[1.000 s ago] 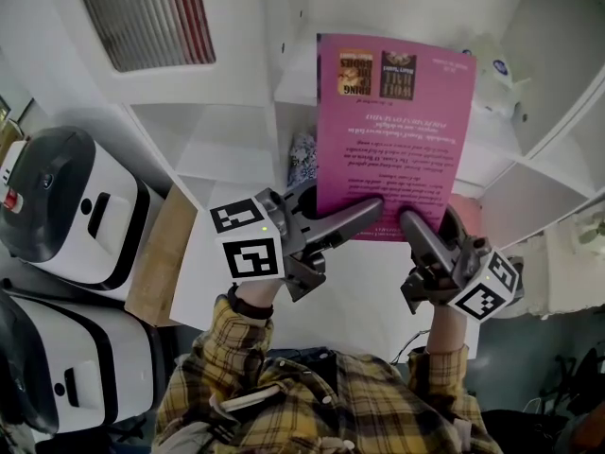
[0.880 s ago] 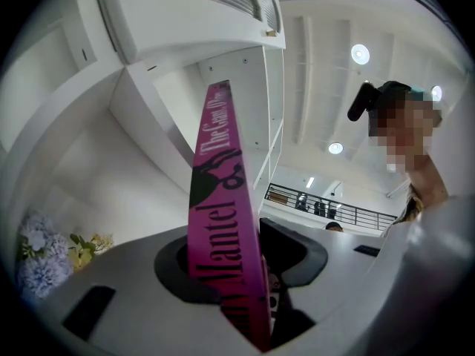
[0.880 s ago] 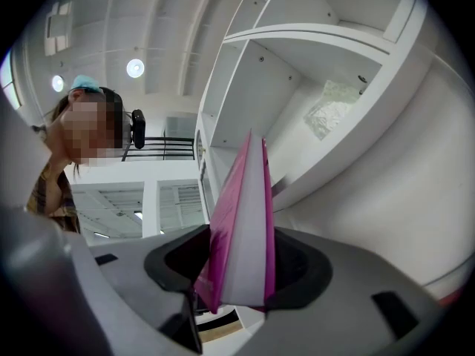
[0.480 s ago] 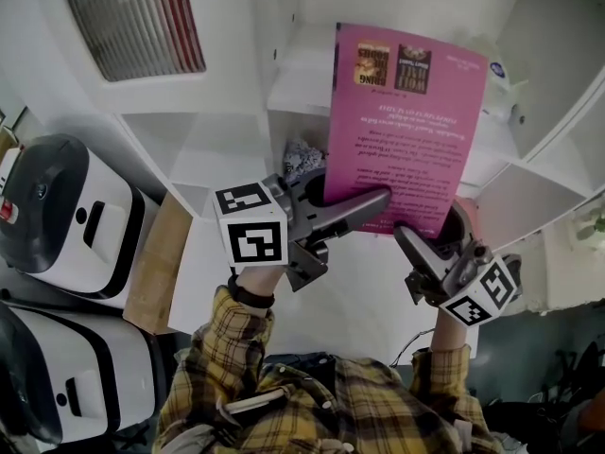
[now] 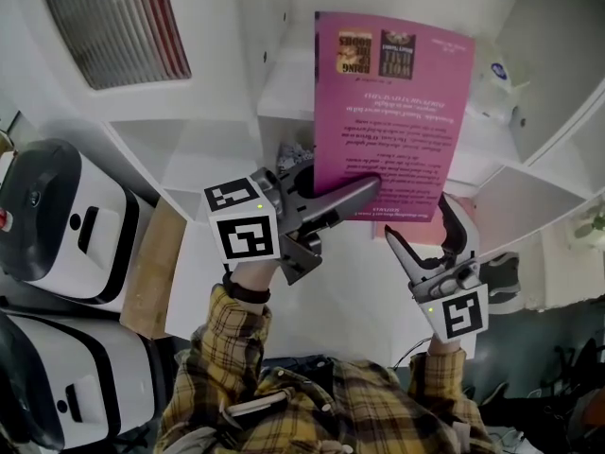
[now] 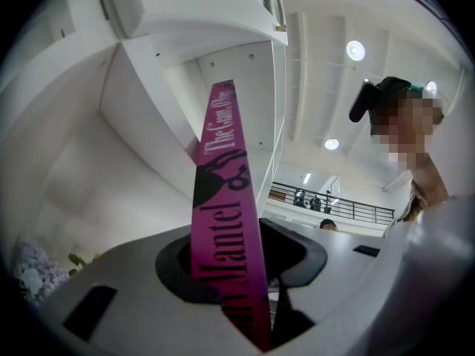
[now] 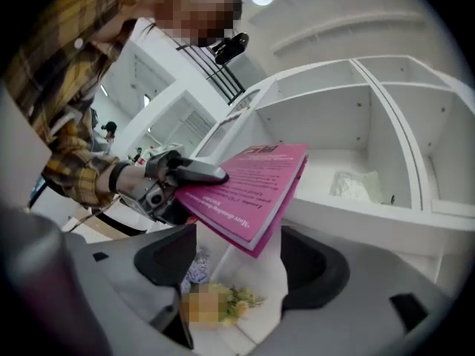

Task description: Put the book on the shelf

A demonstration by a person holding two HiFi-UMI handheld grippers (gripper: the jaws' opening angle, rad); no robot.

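1. Left claw (image 5: pixel 364 187) is shut tight on the pink book (image 5: pixel 392 112). It pinches the book's bottom edge.
2. In the left gripper view, the spine (image 6: pixel 223 213) stands up between the 2 jaws. The jaws press on both sides of it.
3. The right claw (image 5: pixel 423 227) is wide open. Its 2 jaws are far apart and grip nothing. It sits close to the book's bottom corner.
4. The book is held up in front of the white shelf (image 5: pixel 284 74). Its back cover, with small print and 2 little pictures, faces the person.
5. A small bunch of flowers (image 5: pixel 295 154) sits in a shelf box, just beside the left claw.
6. 2 white machines (image 5: pixel 57 216) stand on the left, next to a wooden board (image 5: pixel 151 263).
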